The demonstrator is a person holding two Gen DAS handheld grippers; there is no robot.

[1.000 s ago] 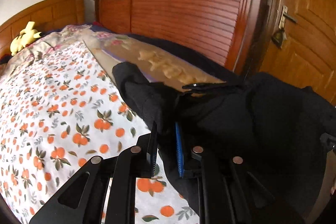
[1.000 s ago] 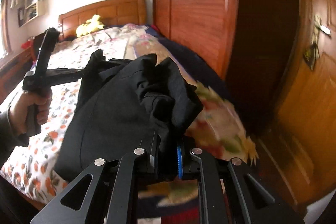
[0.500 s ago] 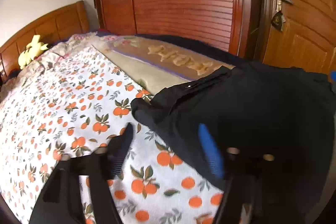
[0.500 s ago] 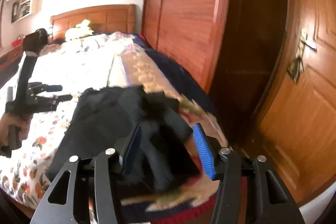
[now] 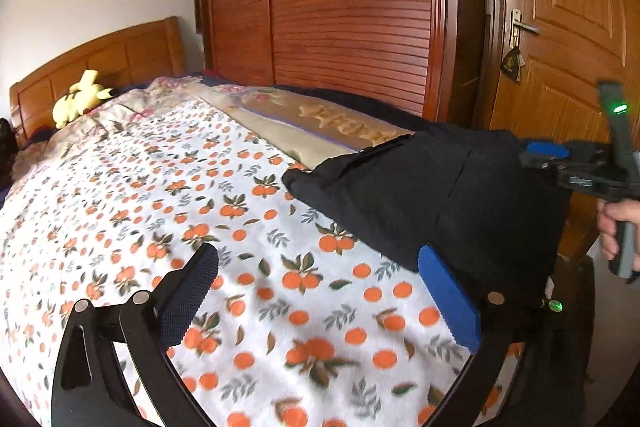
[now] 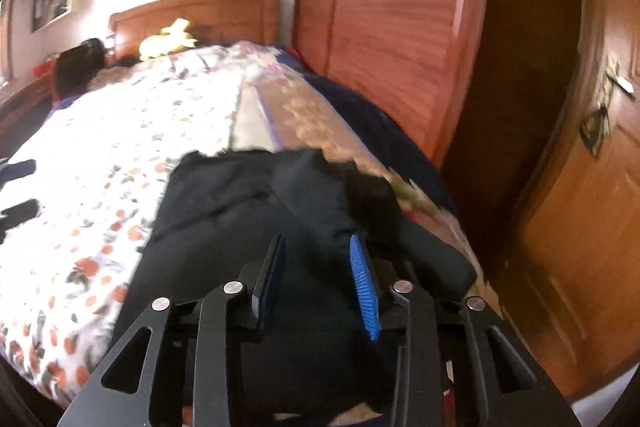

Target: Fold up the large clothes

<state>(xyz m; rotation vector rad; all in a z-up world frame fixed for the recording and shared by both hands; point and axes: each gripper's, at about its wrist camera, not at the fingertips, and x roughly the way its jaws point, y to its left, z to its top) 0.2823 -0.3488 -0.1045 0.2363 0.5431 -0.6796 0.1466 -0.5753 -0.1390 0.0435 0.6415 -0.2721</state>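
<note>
- The black garment (image 5: 432, 195) is seen lying in a compact, layered bundle near the foot corner of the bed (image 5: 120, 207), on the orange-print sheet and partly over the beige floral blanket (image 5: 328, 123) at the wardrobe side.
- Several folds are judged to be done already: the cloth is doubled into a thick block with rounded folded edges, not spread flat.
- Some tidying is judged to be left: in the right wrist view the far top corner (image 6: 360, 187) is rumpled and raised, and the layers are not squared.
- The bundle's long axis is seen to run roughly along the bed, from the foot edge toward the headboard; one narrower end (image 5: 296, 183) is pointed up the bed toward the headboard side, the broader end toward the foot.
- The left gripper (image 5: 316, 291) is held wide open over bare sheet beside the garment; its jaws have just been opening, and nothing is between them. Only the blue pad (image 5: 448, 299) is seen against the garment's edge, and contact cannot be told.
- The right gripper (image 6: 320, 271) is held partly open over the bundle; its jaws have just been closing. Black cloth is seen between and under the fingers, but the pads are not seen pressing on it, so no grip is judged.
- The far side of the bundle is hidden, so the evenness of the fold there cannot be told.
</note>
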